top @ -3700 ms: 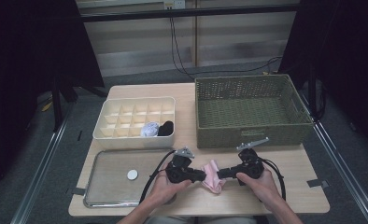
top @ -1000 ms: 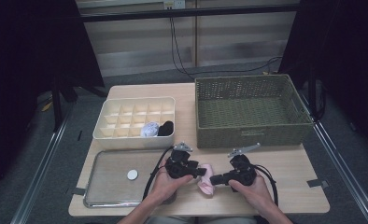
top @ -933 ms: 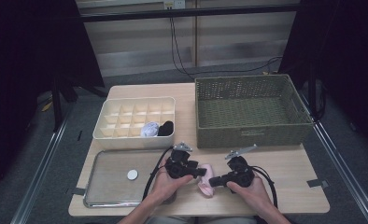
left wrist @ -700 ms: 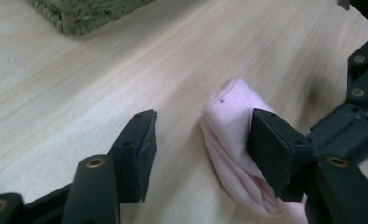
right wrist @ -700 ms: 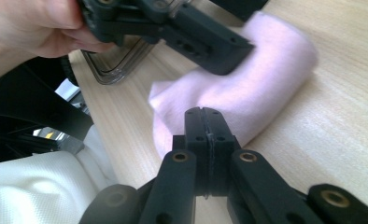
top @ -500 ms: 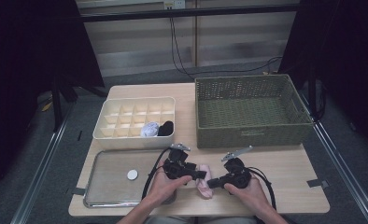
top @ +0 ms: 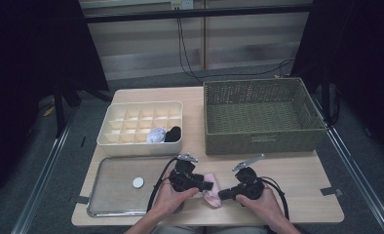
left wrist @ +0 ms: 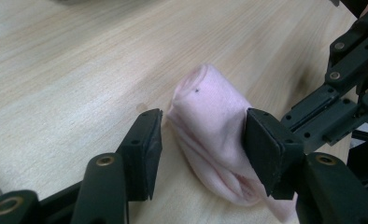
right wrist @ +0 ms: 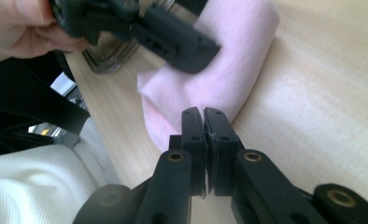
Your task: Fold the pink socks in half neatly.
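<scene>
From above, my left gripper [top: 210,185] and right gripper [top: 222,196] meet at the pink sock [top: 211,193] on the table's [top: 302,195] near edge.

Left gripper view: my jaws straddle the rolled sock [left wrist: 215,135] — the right pad touches it, the left stands just clear; they've just been closing.

Right gripper view: my jaws are pressed together, tips at the sock's [right wrist: 219,70] edge — whether they pinch fabric, I cannot tell.

right gripper [right wrist: 204,112] jaws together, tips at pink sock [right wrist: 229,60] edge.

Black claws [left wrist: 201,149], brass-coloured screws, trailing cables
</scene>
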Demonstrator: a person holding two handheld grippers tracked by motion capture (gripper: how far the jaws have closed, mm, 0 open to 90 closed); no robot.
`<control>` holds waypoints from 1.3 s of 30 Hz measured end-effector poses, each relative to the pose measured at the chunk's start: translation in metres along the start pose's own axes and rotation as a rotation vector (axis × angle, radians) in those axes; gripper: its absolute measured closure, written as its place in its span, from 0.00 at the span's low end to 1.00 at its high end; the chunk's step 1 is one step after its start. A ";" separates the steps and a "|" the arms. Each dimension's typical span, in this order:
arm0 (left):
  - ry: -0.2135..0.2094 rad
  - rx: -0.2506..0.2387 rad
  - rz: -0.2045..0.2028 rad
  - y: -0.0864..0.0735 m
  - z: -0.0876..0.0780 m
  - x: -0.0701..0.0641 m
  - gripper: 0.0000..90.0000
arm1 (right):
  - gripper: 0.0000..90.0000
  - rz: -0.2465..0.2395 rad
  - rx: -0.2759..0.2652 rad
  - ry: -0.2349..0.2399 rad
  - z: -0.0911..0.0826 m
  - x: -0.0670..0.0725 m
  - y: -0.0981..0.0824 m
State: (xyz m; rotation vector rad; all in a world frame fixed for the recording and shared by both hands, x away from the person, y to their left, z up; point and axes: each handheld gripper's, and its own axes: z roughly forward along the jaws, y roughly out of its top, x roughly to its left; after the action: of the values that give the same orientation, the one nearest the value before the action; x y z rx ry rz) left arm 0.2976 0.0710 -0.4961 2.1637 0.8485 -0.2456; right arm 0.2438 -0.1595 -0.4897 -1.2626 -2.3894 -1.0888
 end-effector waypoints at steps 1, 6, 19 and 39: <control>-0.007 -0.004 -0.003 0.000 0.000 0.000 0.52 | 0.97 -0.007 0.002 -0.001 0.001 0.000 -0.001; -0.042 -0.001 -0.004 -0.002 0.002 0.000 0.55 | 0.99 -0.010 0.010 -0.018 0.005 0.001 -0.002; -0.131 0.005 0.010 0.001 0.003 0.000 0.80 | 0.97 -0.016 -0.027 -0.029 0.004 -0.004 -0.001; -0.058 -0.091 0.018 0.012 -0.027 0.011 0.80 | 0.68 -0.021 -0.143 -0.047 -0.024 -0.011 0.000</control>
State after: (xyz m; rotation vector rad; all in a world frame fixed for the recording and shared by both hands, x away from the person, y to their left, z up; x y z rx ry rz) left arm 0.3107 0.0902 -0.4756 2.0691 0.7918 -0.2549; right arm 0.2471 -0.1830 -0.4786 -1.3245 -2.4013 -1.2705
